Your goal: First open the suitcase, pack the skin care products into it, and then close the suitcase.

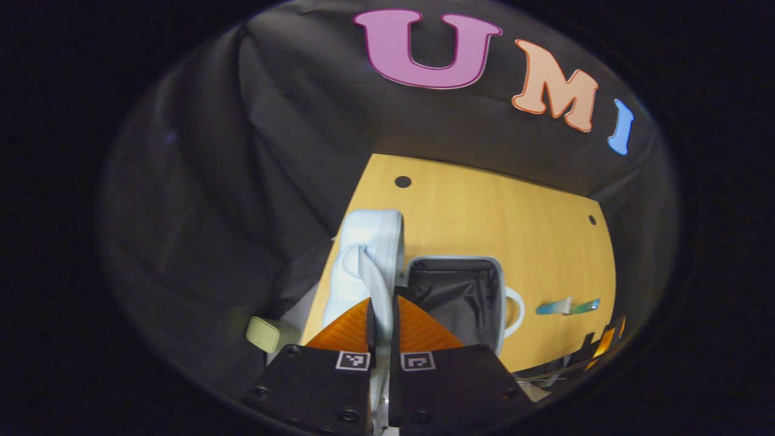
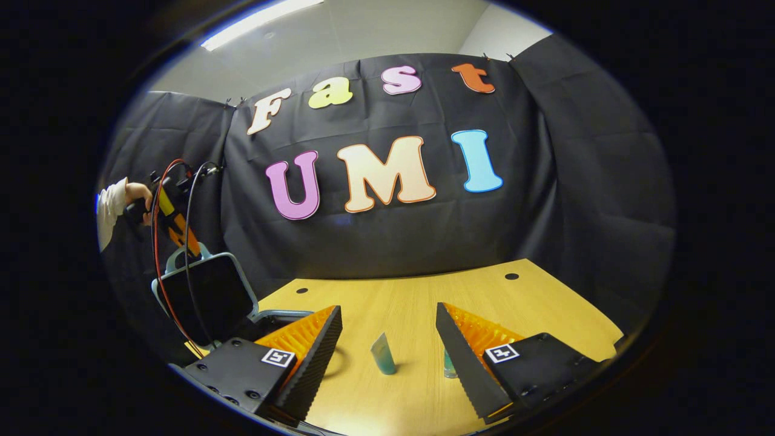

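Looking along the left gripper [image 1: 381,327], we see its fingers clenched on the pale handle [image 1: 376,289] of the suitcase lid [image 1: 368,254], which stands raised. Beside the lid lies the open half of the suitcase [image 1: 454,300] with its dark lining, resting on the wooden surface [image 1: 484,212]. Two small tubes [image 1: 566,307] lie on this surface, near the suitcase.

In the right gripper view, the right gripper [image 2: 387,339] hangs over the surface [image 2: 412,303] with its fingers released and wide apart, grasping nothing. One blue-green tube [image 2: 383,354] is between the fingers, and a second tube [image 2: 448,365] is partly hidden behind one of them. At the far left a hand [image 2: 138,195] holds the other gripper above the raised lid [image 2: 206,297].
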`<state>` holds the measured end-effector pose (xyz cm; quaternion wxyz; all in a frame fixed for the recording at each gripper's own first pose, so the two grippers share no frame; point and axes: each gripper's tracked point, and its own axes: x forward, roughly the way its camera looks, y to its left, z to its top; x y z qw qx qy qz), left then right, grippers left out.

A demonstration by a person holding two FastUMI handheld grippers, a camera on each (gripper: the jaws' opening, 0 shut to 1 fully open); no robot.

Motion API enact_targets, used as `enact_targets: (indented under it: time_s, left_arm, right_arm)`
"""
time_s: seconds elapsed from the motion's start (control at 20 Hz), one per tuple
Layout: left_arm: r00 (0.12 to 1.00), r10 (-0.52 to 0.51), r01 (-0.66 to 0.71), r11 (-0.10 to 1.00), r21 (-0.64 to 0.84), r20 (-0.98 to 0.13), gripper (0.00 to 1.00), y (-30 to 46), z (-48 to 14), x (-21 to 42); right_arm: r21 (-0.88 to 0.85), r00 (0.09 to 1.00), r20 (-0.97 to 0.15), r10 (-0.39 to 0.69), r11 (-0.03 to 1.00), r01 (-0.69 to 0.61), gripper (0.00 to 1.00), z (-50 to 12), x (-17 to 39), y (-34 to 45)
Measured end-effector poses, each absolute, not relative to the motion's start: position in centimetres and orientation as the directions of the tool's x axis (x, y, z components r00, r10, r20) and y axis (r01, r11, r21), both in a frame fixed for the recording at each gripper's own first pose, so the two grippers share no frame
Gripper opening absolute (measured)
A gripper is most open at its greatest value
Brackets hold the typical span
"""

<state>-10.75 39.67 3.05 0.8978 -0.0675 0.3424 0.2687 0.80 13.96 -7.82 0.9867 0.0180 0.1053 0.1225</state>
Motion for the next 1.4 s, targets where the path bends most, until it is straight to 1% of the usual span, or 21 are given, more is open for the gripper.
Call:
enact_targets:
  time_s: [0.15,0.3,0.35,0.4,0.45,0.65,0.75,0.8,0.95,1.15,1.4]
  left_arm:
    - [0.62,0.462,-0.55,0.832,0.069,-0.634,0.04,43.6,2.1,-12.4]
    - [0.618,0.477,-0.563,0.823,0.071,-0.625,0.04,46.7,1.0,-13.7]
    - [0.611,0.477,-0.573,0.817,0.062,-0.631,0.04,47.8,0.3,-14.0]
    - [0.603,0.481,-0.588,0.807,0.054,-0.636,0.04,49.0,-0.4,-14.6]
    - [0.594,0.482,-0.601,0.798,0.043,-0.644,0.04,50.3,-1.6,-14.9]
    - [0.562,0.471,-0.65,0.76,-0.012,-0.68,0.02,53.8,-6.3,-16.2]
    - [0.551,0.463,-0.664,0.747,-0.029,-0.695,0.05,54.8,-8.5,-16.9]
    - [0.547,0.456,-0.67,0.741,-0.04,-0.702,0.02,55.0,-9.5,-17.2]
    - [0.535,0.446,-0.689,0.722,-0.066,-0.717,0.02,55.3,-12.5,-17.9]
    - [0.519,0.454,-0.703,0.709,-0.06,-0.724,0.01,55.7,-16.4,-18.2]
    - [0.516,0.402,-0.715,0.689,-0.121,-0.757,0.02,55.0,-20.9,-18.6]
  right_arm:
    - [0.051,0.948,-0.212,0.238,0.971,-0.232,0.98,-8.5,0.8,15.0]
    - [0.05,0.95,-0.209,0.233,0.973,-0.228,0.98,-7.8,0.9,15.5]
    - [0.044,0.951,-0.21,0.227,0.974,-0.223,0.98,-7.8,0.9,15.4]
    - [0.034,0.953,-0.211,0.219,0.976,-0.217,0.94,-7.8,0.9,15.3]
    - [0.023,0.954,-0.215,0.209,0.978,-0.209,0.98,-7.8,0.9,15.2]
    - [0.003,0.959,-0.217,0.184,0.982,-0.188,0.98,-7.4,1.5,14.9]
    - [0.002,0.961,-0.215,0.175,0.984,-0.178,0.98,-7.0,1.7,14.8]
    - [0.001,0.961,-0.214,0.173,0.984,-0.177,0.98,-6.8,1.9,14.9]
    - [-0.019,0.963,-0.211,0.165,0.985,-0.173,0.98,-6.7,2.0,14.8]
    - [-0.03,0.964,-0.215,0.155,0.986,-0.165,0.98,-6.9,1.6,14.7]
    - [-0.032,0.958,-0.235,0.162,0.984,-0.174,0.98,-7.5,0.7,15.2]
